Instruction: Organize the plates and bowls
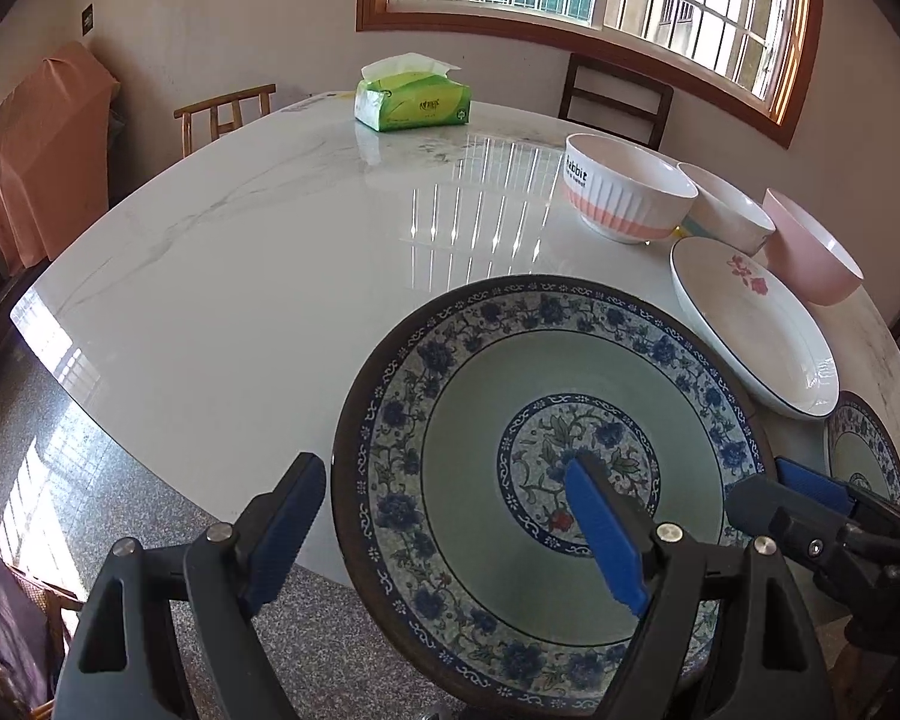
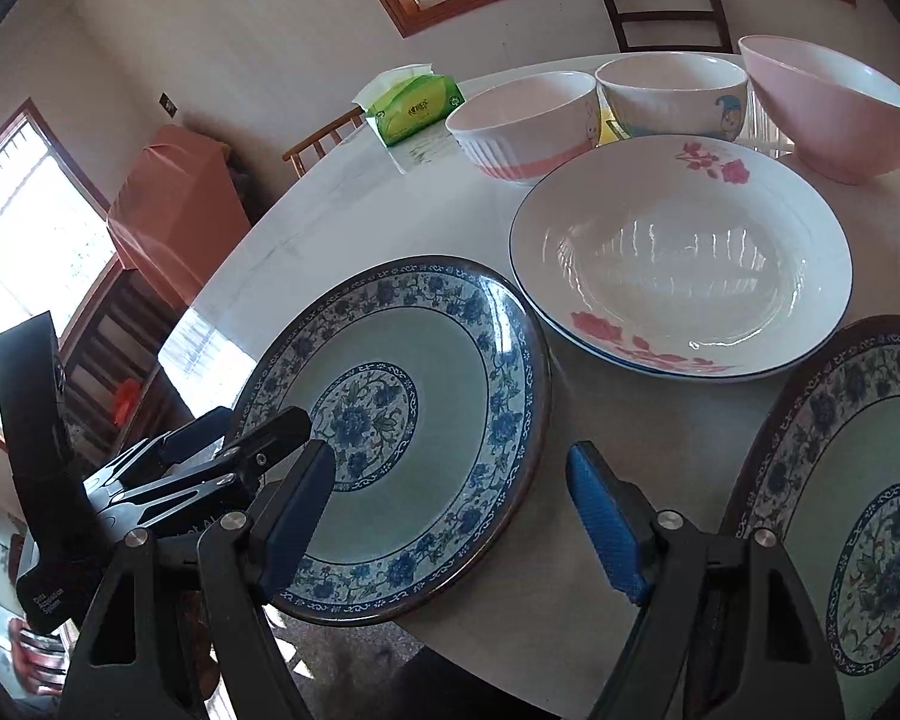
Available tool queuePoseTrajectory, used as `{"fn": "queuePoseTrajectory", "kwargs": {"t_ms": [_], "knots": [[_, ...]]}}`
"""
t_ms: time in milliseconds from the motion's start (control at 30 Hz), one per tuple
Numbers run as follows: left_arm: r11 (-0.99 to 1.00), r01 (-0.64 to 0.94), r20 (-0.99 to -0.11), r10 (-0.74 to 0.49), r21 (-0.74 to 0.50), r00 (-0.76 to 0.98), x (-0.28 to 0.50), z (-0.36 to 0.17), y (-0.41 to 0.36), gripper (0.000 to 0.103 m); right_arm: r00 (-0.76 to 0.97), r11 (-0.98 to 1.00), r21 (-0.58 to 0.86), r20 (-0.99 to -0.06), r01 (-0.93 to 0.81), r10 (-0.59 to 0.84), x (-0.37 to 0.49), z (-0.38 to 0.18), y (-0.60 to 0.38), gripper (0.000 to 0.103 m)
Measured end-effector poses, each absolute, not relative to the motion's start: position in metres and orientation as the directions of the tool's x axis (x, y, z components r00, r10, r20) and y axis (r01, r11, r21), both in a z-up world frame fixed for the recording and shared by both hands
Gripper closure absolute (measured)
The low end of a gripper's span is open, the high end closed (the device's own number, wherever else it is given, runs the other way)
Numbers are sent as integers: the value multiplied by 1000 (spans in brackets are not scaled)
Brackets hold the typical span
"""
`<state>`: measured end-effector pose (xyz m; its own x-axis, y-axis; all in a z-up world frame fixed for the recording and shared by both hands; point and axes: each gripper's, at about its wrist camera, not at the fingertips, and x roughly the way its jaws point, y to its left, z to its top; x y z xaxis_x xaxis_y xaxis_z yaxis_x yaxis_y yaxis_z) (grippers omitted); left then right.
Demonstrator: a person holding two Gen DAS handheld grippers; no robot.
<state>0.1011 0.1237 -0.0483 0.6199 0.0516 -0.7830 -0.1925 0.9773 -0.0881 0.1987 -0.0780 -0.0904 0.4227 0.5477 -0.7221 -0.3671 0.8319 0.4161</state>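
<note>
A blue-and-white floral plate (image 1: 546,480) (image 2: 414,432) lies at the near edge of the white table. My left gripper (image 1: 450,534) is open, its fingers astride the plate's left rim; it also shows in the right wrist view (image 2: 234,450). My right gripper (image 2: 450,516) is open and empty over the table, between that plate and a second blue floral plate (image 2: 858,510) (image 1: 864,450). A white plate with pink flowers (image 2: 684,264) (image 1: 756,330) lies behind. Three bowls stand beyond: a ribbed pink-and-white one (image 2: 522,126) (image 1: 624,186), a cartoon one (image 2: 672,96) (image 1: 726,210), a pink one (image 2: 828,108) (image 1: 810,246).
A green tissue pack (image 1: 411,93) (image 2: 417,105) sits at the far side of the marble table (image 1: 258,276). Wooden chairs (image 1: 225,114) stand around it. The table's near edge drops to a speckled floor (image 1: 120,498). A cloth-covered cabinet (image 1: 42,150) stands by the left wall.
</note>
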Motion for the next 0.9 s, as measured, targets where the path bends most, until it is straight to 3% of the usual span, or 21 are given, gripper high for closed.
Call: {"fn": "queuePoseTrajectory", "kwargs": {"t_ms": [633, 733, 900], "knots": [[970, -206, -806, 20, -127, 592, 107, -56, 134, 25, 422, 859, 359, -759, -365, 496, 229, -89, -69, 29], [972, -206, -805, 31, -115, 592, 107, -56, 134, 34, 374, 852, 374, -779, -368, 503, 237, -95, -64, 52], [969, -222, -799, 46, -111, 600, 108, -55, 137, 48, 393, 875, 332, -796, -351, 460, 241, -96, -59, 59]]}}
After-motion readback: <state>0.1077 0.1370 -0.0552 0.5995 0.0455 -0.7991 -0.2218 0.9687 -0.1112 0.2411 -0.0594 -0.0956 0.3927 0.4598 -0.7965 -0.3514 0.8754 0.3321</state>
